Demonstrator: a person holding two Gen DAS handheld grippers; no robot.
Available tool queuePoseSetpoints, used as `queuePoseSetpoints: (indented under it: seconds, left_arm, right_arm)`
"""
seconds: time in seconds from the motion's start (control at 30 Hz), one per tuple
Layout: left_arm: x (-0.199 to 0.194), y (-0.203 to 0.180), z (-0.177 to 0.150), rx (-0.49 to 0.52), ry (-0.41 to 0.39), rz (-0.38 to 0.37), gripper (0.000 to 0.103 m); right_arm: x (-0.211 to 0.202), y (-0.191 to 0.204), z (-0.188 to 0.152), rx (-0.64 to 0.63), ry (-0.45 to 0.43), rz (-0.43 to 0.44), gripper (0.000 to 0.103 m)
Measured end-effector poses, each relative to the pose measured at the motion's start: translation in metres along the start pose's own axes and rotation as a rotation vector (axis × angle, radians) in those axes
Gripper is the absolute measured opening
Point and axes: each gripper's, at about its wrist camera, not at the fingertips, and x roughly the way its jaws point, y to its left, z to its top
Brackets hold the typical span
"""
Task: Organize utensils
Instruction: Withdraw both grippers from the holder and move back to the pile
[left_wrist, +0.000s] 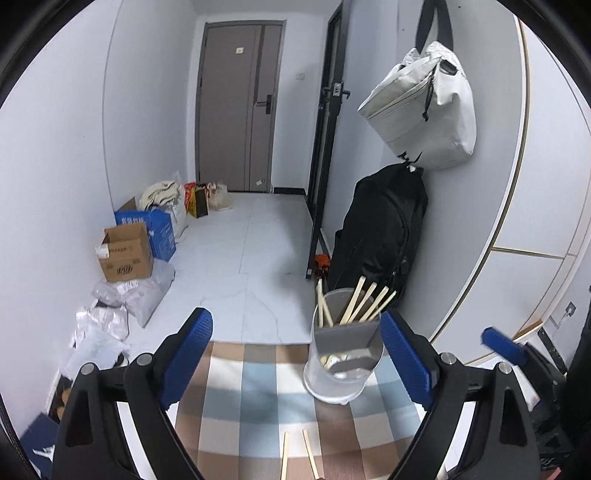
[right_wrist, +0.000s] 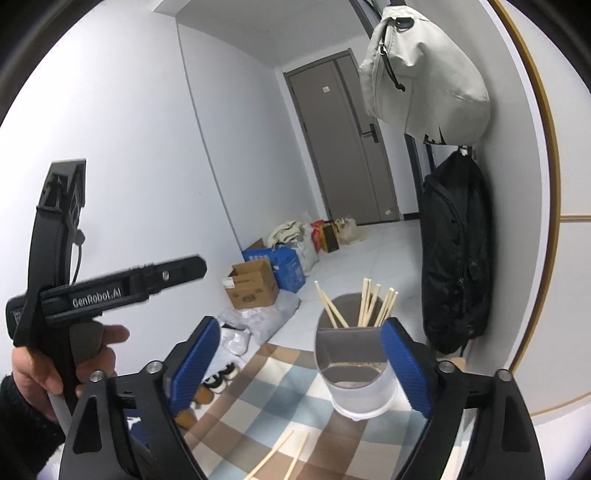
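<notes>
A clear plastic utensil holder (left_wrist: 341, 363) stands upright on the worktop (left_wrist: 258, 398), which is covered with a checked cloth in brown, blue and white. A grey divider crosses the holder's inside, and the chopsticks (left_wrist: 364, 302) stand in the compartment behind it, leaning against the rim: in the left wrist view two lean to the left and about four to the right, six in all, though the right wrist view suggests the right-hand bunch may hold one or two more where the sticks overlap. Two loose chopsticks (left_wrist: 299, 458) lie flat on the cloth near the lower edge, side by side and slightly splayed, well apart from the holder. The left gripper (left_wrist: 297, 356) has its blue-padded jaws spread wide with nothing between them; the holder sits just inside its right pad. The right gripper (right_wrist: 301, 363) is likewise spread wide and holds nothing, the holder just beside its right pad. In the right wrist view a hand (right_wrist: 44, 365) in a dark sleeve grasps the handle of the left gripper's body at the left.
</notes>
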Motion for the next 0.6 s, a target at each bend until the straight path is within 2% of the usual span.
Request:
queuePoseSetpoints:
  seconds: [0.03,0.13,0.27,0.37,0.6]
  left_arm:
    - [0.004,0.003,-0.006,-0.007,0.015,0.008,0.089]
    - [0.005,0.007,-0.02,-0.018,0.039,0.015,0.089]
    - [0.005,0.013,-0.035,-0.034,0.036,0.034,0.09]
    - [0.007,0.017,-0.05,-0.053,0.047,0.034,0.097]
    - [0.016,0.028,-0.081,-0.065,0.063,0.053,0.098]
  right_arm:
    - [-0.001,0.0,-0.002,0.001,0.0,-0.002,0.1]
    - [-0.002,0.001,-0.011,0.003,0.016,0.004,0.101]
    - [-0.003,0.006,-0.026,-0.015,0.032,-0.016,0.103]
    - [-0.002,0.006,-0.036,-0.006,0.039,-0.025,0.103]
    - [0.003,0.006,-0.063,-0.003,0.079,-0.046,0.103]
